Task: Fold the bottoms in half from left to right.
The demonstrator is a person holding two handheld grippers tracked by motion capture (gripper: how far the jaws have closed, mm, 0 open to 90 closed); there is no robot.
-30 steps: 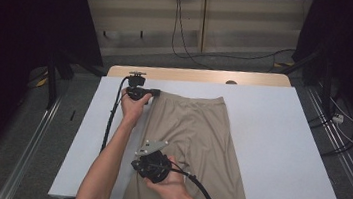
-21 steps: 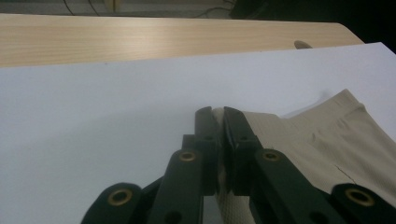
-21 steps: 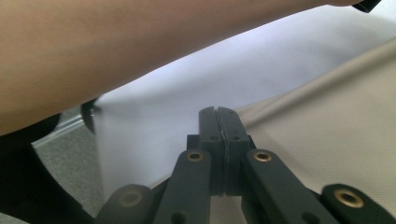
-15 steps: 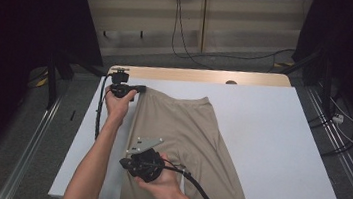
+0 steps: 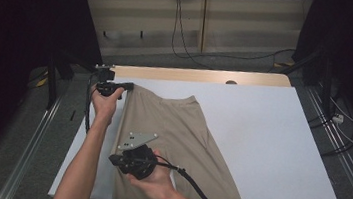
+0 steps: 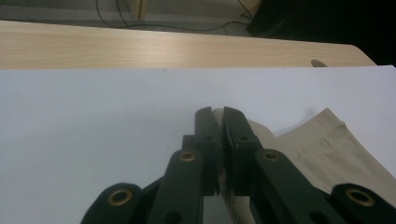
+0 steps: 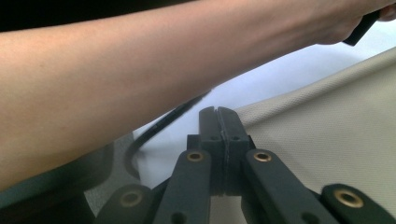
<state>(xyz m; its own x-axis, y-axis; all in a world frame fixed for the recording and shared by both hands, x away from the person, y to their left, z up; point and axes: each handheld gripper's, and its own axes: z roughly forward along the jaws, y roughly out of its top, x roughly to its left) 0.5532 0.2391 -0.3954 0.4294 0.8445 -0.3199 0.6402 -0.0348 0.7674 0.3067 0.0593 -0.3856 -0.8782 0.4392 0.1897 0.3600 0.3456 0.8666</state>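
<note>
Since a second ago I have drawn the beige garment (image 5: 180, 140) toward the left side of the counter (image 5: 280, 141), its top corner now well left of where it lay and its left edge lifted off the white surface. The cloth slants from that raised corner near the counter's far left down to the near edge, where it runs out of the high view. My left gripper (image 5: 121, 87) has its fingers (image 6: 233, 135) pressed together on the garment's top corner, a fold of beige fabric pinched between them in the left gripper view. My right gripper (image 5: 116, 160), lower on the cloth's left edge, has its fingers (image 7: 229, 130) fully closed; the right gripper view shows them over the edge of the fabric, but I cannot tell whether any cloth is caught between them. My left forearm (image 7: 140, 79) crosses above that gripper. A black cable (image 5: 199, 192) trails from the right gripper over the garment. Beyond the white sheet a strip of pale wood (image 6: 140, 46) borders the counter's far edge.
</note>
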